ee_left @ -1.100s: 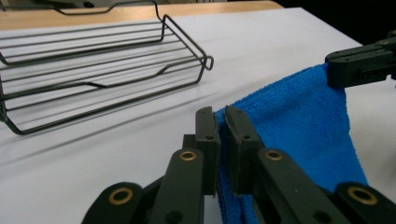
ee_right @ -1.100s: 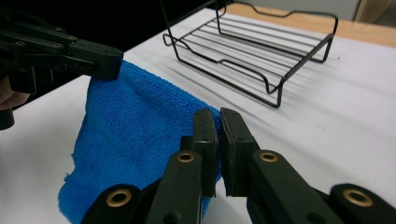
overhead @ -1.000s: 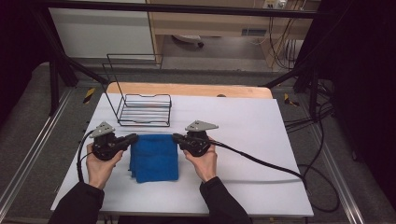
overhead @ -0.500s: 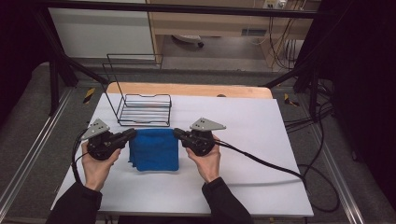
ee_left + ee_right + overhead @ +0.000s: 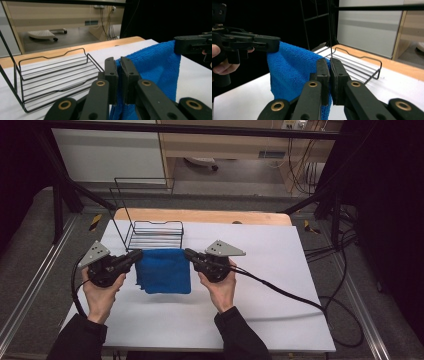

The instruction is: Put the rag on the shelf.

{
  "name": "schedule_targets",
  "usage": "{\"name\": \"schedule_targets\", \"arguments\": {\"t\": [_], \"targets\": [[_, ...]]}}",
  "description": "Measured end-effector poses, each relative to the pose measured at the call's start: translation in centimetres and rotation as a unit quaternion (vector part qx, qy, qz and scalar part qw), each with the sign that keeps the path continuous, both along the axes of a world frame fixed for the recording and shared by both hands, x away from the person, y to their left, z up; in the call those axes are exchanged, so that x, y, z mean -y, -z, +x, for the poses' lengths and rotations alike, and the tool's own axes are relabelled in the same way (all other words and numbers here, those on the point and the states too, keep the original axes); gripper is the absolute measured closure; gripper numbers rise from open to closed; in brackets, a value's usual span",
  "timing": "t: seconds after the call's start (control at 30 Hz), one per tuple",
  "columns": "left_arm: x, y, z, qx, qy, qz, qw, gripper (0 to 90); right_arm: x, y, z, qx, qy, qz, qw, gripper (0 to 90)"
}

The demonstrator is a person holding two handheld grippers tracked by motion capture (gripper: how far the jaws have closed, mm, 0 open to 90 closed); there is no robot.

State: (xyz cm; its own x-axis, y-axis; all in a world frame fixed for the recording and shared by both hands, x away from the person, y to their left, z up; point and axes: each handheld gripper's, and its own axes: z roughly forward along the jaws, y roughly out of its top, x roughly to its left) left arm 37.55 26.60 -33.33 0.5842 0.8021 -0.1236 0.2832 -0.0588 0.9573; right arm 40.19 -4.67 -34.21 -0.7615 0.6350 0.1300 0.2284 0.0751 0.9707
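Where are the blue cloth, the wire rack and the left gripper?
Cloth (image 5: 165, 272): high view, middle of the hanging blue panel.
Rack (image 5: 155, 236): high view, wires of its floor.
Left gripper (image 5: 138, 254): high view, jaw tips shut on the cloth's top corner.

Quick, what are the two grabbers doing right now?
Left gripper: shut on a top corner of the blue cloth.
Right gripper: shut on the cloth's other top corner.

Your white tabletop (image 5: 260, 315) carries a black wire rack (image 5: 154, 235) near its far left edge, with a wooden board (image 5: 210, 216) along the far side just behind it.
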Motion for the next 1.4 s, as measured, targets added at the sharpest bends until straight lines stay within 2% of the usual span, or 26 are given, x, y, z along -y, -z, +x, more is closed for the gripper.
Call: {"name": "schedule_targets", "arguments": {"t": [0.1,0.2,0.4,0.53,0.7,0.83,1.13,1.4], "targets": [[-0.1,-0.6,0.1,0.010,-0.004,-0.004,0.9999,84.5,-0.3,-1.1,0.0,0.020,0.005,0.003,0.9998,86.9],[-0.3,-1.3,0.3,0.019,-0.006,-0.014,0.9997,84.5,-0.4,-1.6,0.0,0.024,0.005,0.009,0.9997,86.9],[-0.8,-3.3,0.9,0.042,-0.013,-0.028,0.9986,84.6,-1.1,-3.4,0.5,0.047,0.015,0.026,0.9984,86.9],[-1.3,-4.4,1.2,0.054,-0.017,-0.040,0.9976,84.7,-1.4,-4.4,0.7,0.058,0.015,0.030,0.9977,86.9],[-1.8,-5.6,1.6,0.064,-0.023,-0.041,0.9968,84.7,-2.0,-5.9,1.2,0.076,0.016,0.031,0.9965,86.9],[-2.2,-6.4,1.9,0.077,-0.027,-0.050,0.9955,84.7,-2.5,-6.8,1.6,0.088,0.016,0.029,0.9956,86.9],[-2.8,-7.8,2.8,0.093,-0.032,-0.070,0.9927,84.7,-3.3,-9.0,2.7,0.108,0.018,0.043,0.9931,86.9],[-3.3,-9.2,3.4,0.107,-0.037,-0.075,0.9908,84.7,-3.9,-10.4,3.2,0.120,0.019,0.046,0.9916,86.9]]}}
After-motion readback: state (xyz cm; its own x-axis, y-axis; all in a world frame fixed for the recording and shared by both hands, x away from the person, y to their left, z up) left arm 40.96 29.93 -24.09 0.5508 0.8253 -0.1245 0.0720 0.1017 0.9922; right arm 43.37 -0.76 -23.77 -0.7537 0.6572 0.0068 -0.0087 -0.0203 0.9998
